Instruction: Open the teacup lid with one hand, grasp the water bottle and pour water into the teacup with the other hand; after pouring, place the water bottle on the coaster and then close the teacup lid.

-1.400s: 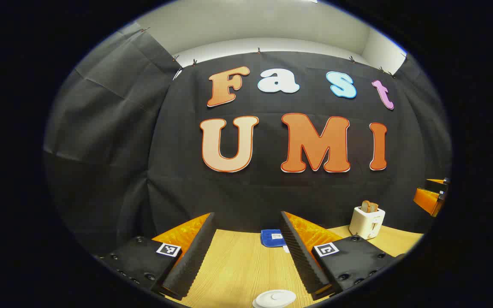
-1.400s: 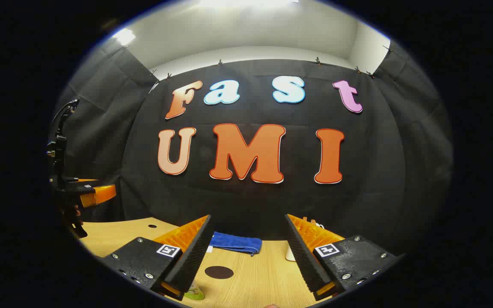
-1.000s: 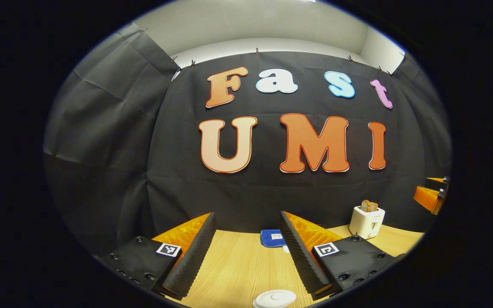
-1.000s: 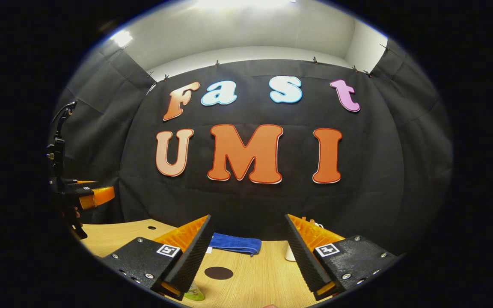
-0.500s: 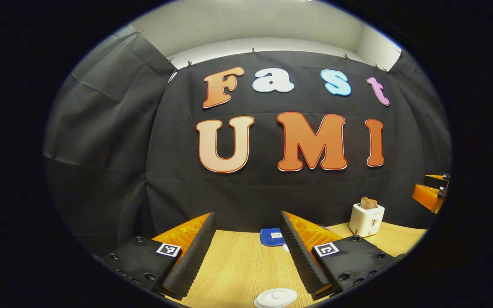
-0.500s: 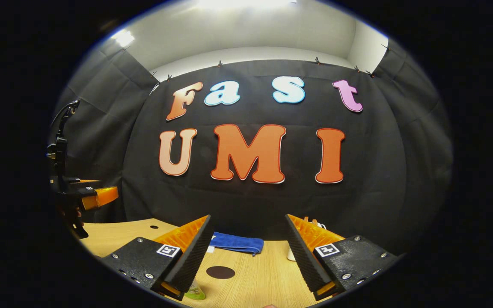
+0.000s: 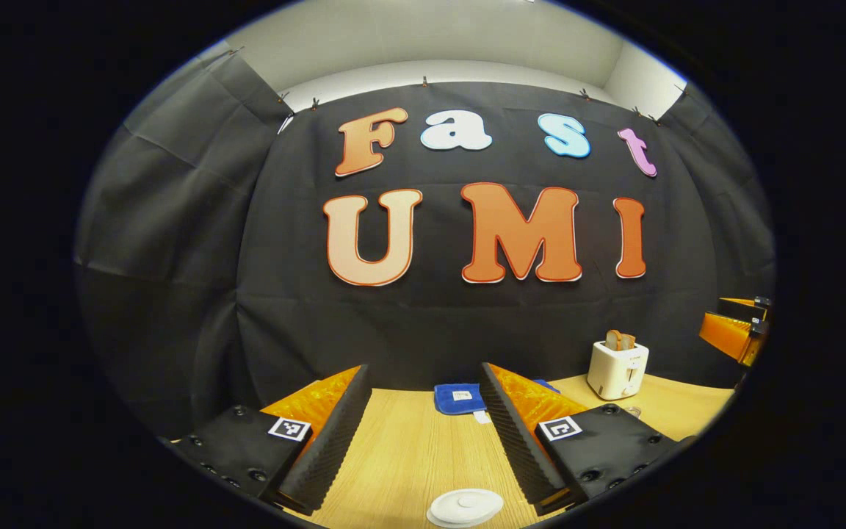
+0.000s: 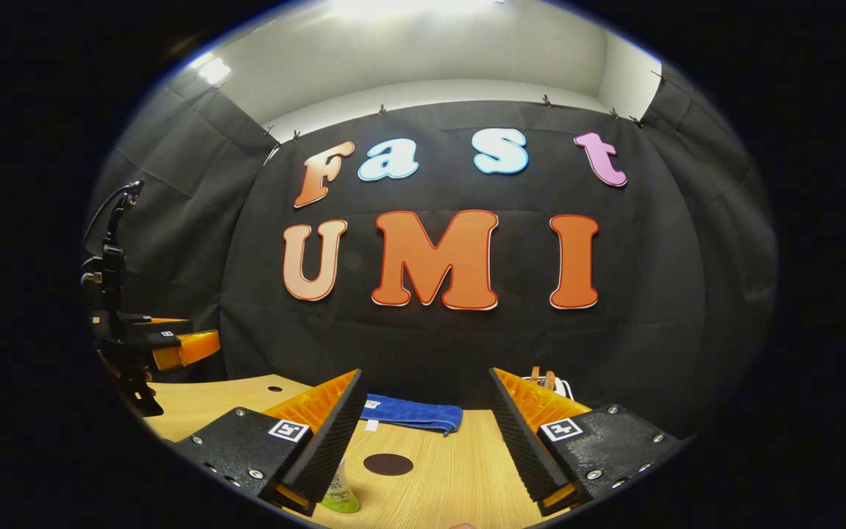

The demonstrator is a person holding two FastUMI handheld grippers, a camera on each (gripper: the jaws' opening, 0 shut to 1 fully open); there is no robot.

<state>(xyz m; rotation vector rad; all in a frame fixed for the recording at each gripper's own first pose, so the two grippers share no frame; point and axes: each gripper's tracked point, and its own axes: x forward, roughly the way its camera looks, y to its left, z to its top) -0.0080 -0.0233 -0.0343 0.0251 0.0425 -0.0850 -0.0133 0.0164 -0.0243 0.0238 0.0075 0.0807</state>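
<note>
tongs both gape, gripping nothing. left tongs [image 7: 423, 433] hang over the table [image 7: 408, 455], lid [image 7: 465, 507] just below their tips. right tongs [image 8: 423, 433] have the bottle [image 8: 338, 494] under the left finger, coaster [image 8: 388, 464] between and ahead, cloth [image 8: 412, 414] beyond.

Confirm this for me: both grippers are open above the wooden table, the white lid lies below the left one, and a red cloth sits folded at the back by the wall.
One detail is off: the cloth is blue, not red, as the right gripper view shows. The rest holds: the left gripper and the right gripper are open above the wooden table, and the white lid lies below the left one.
</note>
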